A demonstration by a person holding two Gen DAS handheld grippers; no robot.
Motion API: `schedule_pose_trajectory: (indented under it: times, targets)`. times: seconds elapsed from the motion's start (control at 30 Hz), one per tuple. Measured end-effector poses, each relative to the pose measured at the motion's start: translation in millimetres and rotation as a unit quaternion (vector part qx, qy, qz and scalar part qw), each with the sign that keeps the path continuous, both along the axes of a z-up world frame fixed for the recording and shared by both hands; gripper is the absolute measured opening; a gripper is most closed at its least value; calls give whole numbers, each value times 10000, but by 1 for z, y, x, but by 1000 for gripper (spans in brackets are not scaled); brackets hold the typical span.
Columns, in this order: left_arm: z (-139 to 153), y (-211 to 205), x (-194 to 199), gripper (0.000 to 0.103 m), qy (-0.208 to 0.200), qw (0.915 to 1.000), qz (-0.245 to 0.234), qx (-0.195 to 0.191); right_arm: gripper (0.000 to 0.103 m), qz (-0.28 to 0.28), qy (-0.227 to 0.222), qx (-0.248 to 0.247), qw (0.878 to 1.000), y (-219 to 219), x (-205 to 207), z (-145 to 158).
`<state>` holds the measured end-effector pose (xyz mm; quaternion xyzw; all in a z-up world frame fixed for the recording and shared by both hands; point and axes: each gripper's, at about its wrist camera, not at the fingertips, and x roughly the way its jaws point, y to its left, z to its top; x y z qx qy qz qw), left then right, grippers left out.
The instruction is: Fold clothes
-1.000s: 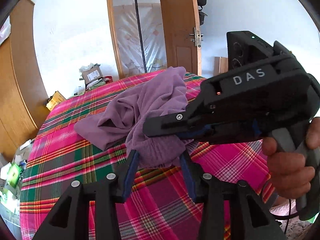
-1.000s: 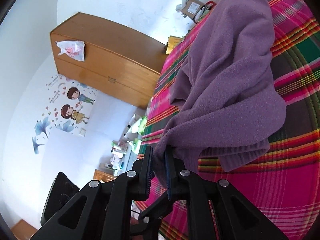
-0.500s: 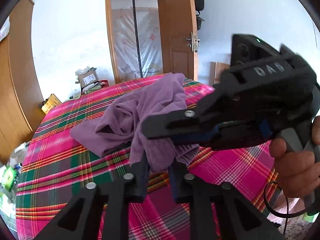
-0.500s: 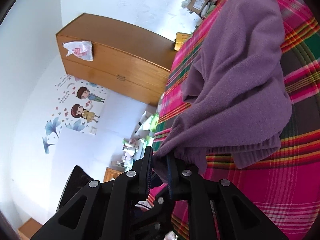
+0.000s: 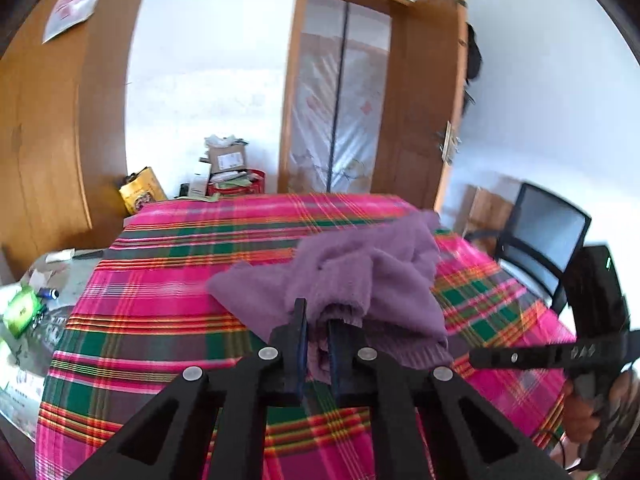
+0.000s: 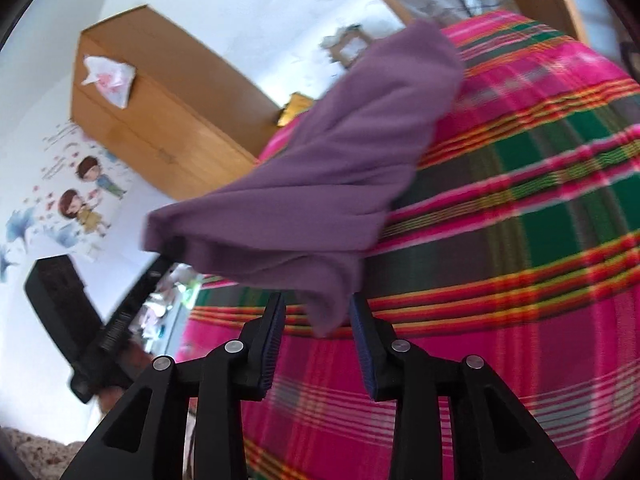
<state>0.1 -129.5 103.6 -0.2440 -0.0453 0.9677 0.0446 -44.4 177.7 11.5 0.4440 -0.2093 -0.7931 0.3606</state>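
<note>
the purple fleece garment point(image 5: 360, 288) is bunched in a loose heap toward the right side of the plaid-covered tabletop point(image 5: 160, 312), one end trailing off toward the far right corner. the left tongs point(image 5: 318, 344) are pinched shut on a ribbed hem of it, with cloth showing between the two pads. the right tongs point(image 6: 318, 320) stand apart, a corner of the fleece point(image 6: 320, 184) hanging loosely between them without either pad pressing on it; in the left wrist view the right tongs sit low at the near right edge, away from the heap.

the step in hand looks like opening out the garment so it can be laid flat before any fold. to do it well, the right tongs should close on that dangling corner right at the edge seam, not on a doubled layer, so both grips hold the same hem. then draw the two apart until the hem is taut and lower the cloth toward the middle of the tabletop, far edge first. the fleece is thick and clings to itself, so a light shake may help it unroll.
</note>
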Motion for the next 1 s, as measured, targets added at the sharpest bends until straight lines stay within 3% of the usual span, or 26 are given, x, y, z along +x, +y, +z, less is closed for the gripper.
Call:
schedule_pose_trajectory:
  times: [0.33, 0.53, 0.7, 0.87, 1.0]
  targets:
    - [13, -53, 7, 9, 162, 9970, 737, 174, 36, -82, 695, 977, 9927, -32, -18, 8]
    - [9, -82, 8, 9, 76, 9936, 1078, 324, 36, -158, 667, 1226, 9901, -41, -36, 5]
    - [7, -104, 11, 9, 63, 9898, 1361, 415, 36, -270, 480, 860, 9948, -37, -59, 2]
    - [1, -128, 16, 9, -18, 9837, 1714, 540, 37, -313, 546, 948, 9935, -46, -83, 7]
    - [-5, -144, 18, 9, -115, 9790, 1924, 660, 37, -247, 246, 460, 9983, -45, -102, 4]
